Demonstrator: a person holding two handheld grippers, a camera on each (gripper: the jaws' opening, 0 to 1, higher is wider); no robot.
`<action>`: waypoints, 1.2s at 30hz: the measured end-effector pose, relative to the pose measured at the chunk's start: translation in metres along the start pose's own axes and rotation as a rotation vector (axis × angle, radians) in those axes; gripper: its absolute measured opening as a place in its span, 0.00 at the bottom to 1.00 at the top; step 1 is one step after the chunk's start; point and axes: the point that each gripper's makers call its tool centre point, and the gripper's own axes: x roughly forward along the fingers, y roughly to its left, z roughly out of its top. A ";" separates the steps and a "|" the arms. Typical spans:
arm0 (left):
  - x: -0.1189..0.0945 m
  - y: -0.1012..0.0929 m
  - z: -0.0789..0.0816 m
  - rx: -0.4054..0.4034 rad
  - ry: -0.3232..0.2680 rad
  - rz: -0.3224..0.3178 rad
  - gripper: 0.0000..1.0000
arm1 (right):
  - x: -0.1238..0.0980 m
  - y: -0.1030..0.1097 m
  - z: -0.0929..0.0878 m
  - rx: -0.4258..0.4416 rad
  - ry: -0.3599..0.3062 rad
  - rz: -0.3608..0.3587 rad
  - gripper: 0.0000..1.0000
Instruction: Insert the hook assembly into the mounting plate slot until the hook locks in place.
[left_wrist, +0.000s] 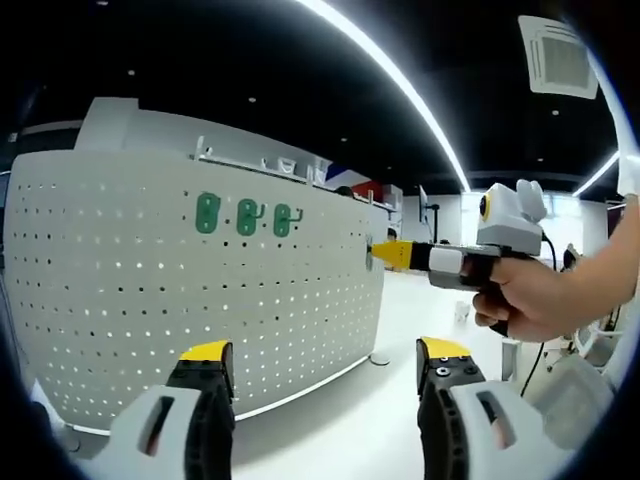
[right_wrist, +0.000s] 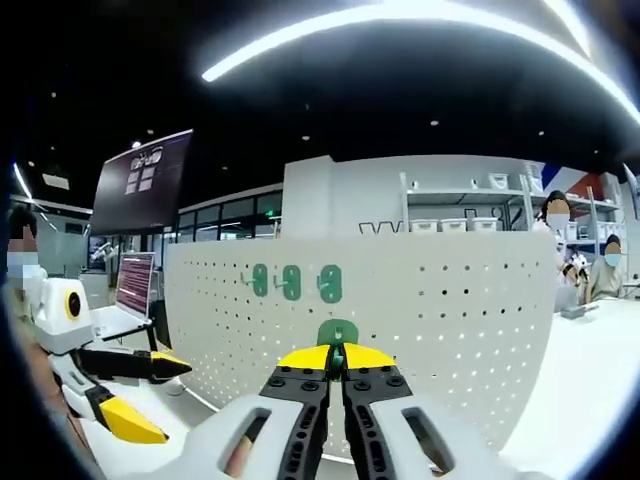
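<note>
A white pegboard (left_wrist: 190, 290) stands upright on the white table. High on its face hang three green mounting plates (left_wrist: 246, 216), seen again as the green plates (right_wrist: 292, 282) in the right gripper view. My right gripper (right_wrist: 337, 362) is shut on a green hook assembly (right_wrist: 338, 333), held close to the pegboard (right_wrist: 450, 320) below those plates; I cannot tell whether it touches. In the left gripper view, the right gripper (left_wrist: 385, 254) comes in from the right, its yellow tip at the board's right end. My left gripper (left_wrist: 324, 350) is open, holds nothing, and is well short of the board. The left gripper (right_wrist: 150, 395) also shows at lower left.
A hand (left_wrist: 535, 295) holds the right gripper. Behind the board a shelf (right_wrist: 470, 225) carries white bins, and people (right_wrist: 605, 265) sit at the far right. A dark screen (right_wrist: 145, 180) and a monitor (right_wrist: 135, 285) stand at left. White tabletop (left_wrist: 400, 400) runs along the board's foot.
</note>
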 end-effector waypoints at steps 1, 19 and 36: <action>-0.001 0.000 0.000 0.001 -0.001 0.001 0.76 | 0.001 -0.001 0.001 -0.005 -0.002 -0.001 0.01; -0.016 0.009 0.003 -0.014 -0.020 0.033 0.76 | 0.028 -0.017 0.019 -0.029 -0.039 -0.024 0.01; -0.025 0.016 0.009 -0.001 -0.025 0.060 0.76 | 0.055 -0.030 0.024 -0.055 -0.041 -0.056 0.01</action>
